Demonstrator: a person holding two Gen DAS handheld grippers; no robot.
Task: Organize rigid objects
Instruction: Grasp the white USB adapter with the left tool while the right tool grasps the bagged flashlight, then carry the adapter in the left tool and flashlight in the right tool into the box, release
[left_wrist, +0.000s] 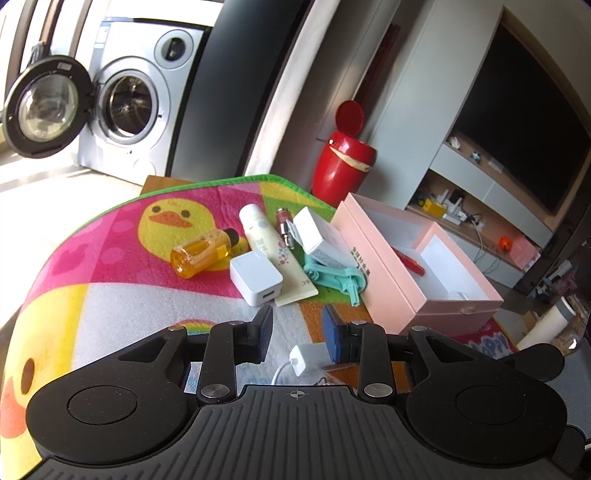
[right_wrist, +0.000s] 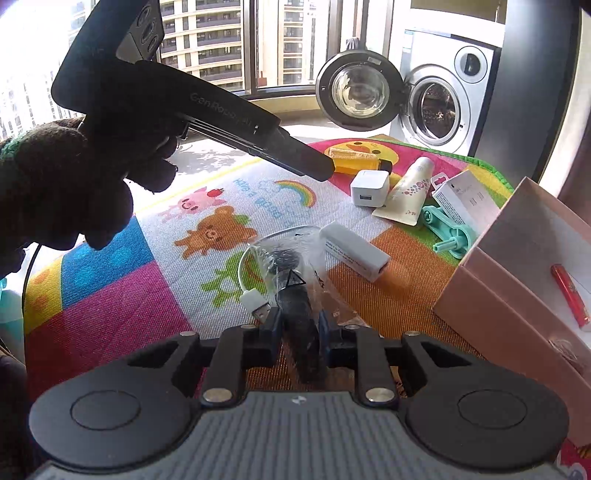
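**A:** Beside the pink box (right_wrist: 491, 295), on its window side, what has the right gripper (right_wrist: 298, 326) got?

**B:** Its jaws are nearly closed on a black item in a clear bag (right_wrist: 295, 291), low on the mat (right_wrist: 110, 295). A white cable (right_wrist: 255, 301) curls just beside the bag, away from the box.

**A:** And the left gripper (left_wrist: 297, 334)?

**B:** Open wide, holding nothing, hovering above the mat near the box's front corner.

**A:** What remains outside the box?

**B:** A white adapter (right_wrist: 354, 251) near the box; farther from it a charger (right_wrist: 369, 192), a tube (right_wrist: 406, 192), an amber bottle (right_wrist: 354, 162), a teal tool (right_wrist: 448, 229) and a carton (right_wrist: 461, 199) leaning close to the wall. Inside lies one red stick (right_wrist: 570, 301).

**A:** Advice for the step?

**B:** I'd judge the bag is slippery, so squeeze the hard item itself, not loose film. Lift straight up clear of the cable, carry over the box's wall, and release low inside, away from the red stick
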